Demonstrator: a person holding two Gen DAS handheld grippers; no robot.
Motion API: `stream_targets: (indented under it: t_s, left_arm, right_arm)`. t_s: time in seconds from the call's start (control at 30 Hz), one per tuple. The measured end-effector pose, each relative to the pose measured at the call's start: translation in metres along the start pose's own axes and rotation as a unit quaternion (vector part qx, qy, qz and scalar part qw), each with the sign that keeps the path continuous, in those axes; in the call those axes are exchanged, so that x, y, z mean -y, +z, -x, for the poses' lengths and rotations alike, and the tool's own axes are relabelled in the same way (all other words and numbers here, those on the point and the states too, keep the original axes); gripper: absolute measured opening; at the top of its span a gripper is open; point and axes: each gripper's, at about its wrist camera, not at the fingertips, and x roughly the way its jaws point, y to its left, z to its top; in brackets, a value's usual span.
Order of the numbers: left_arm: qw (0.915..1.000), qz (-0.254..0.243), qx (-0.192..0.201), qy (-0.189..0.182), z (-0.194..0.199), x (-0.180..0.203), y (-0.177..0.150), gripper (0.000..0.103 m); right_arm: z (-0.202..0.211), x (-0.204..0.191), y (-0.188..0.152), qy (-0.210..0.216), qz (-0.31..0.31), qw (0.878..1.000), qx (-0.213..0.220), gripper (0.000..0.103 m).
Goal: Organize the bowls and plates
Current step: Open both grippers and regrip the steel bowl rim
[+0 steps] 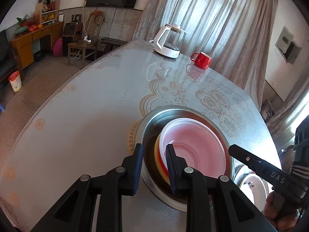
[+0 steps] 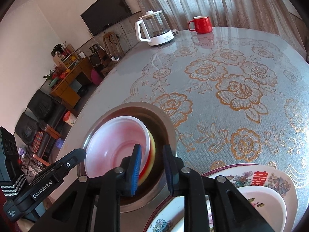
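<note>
A steel basin (image 1: 173, 109) (image 2: 135, 104) stands on the table and holds a nested stack: a white bowl with a pink inside (image 1: 193, 141) (image 2: 115, 141) on top of yellow and red bowls (image 1: 158, 155) (image 2: 154, 148). My left gripper (image 1: 154, 150) is open, its jaws straddling the basin's near left wall without pressing on it. My right gripper (image 2: 151, 150) is open too. One pad sits inside by the stack's edge and the other outside the basin's right wall. A flowered plate with a red character (image 2: 260, 176) and a pale pink bowl (image 2: 266, 203) lie under the right gripper.
A lace-patterned cloth under glass covers the table (image 2: 231, 77). At its far end stand a white-based glass kettle (image 1: 170, 40) (image 2: 154, 29) and a red mug (image 1: 201, 60) (image 2: 200, 24). Beyond the table's left edge are the floor, a wooden chair and cabinets.
</note>
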Motion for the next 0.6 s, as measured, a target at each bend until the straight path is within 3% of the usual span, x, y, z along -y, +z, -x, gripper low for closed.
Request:
stream_targets:
  t_s: [0.23,0.3,0.37,0.5,0.6]
  left_arm:
    - [0.9994,0.035,0.003,-0.007,0.007,-0.021,0.000,0.025]
    - [0.9973,0.071,0.020,0.002,0.010,-0.032,0.000,0.033]
    - [0.9921,0.119,0.037,0.011,0.014,-0.048,0.002,0.050]
    - [0.9779,0.198,0.063,0.026,0.019,-0.079,0.011,0.051]
    - [0.9786,0.193,0.063,0.035,0.021,-0.091,0.020,0.052]
  right_arm:
    - [0.008,0.007,-0.002,-0.006,-0.010,1.000,0.018,0.027]
    - [0.008,0.007,-0.003,-0.008,-0.011,1.000,0.019,0.027]
    - [0.009,0.006,-0.005,-0.017,-0.005,1.000,0.020,0.027]
    - [0.016,0.009,-0.014,-0.002,0.011,1.000,0.018,0.027]
    - [0.026,0.018,-0.020,0.005,0.017,1.000,0.020,0.027]
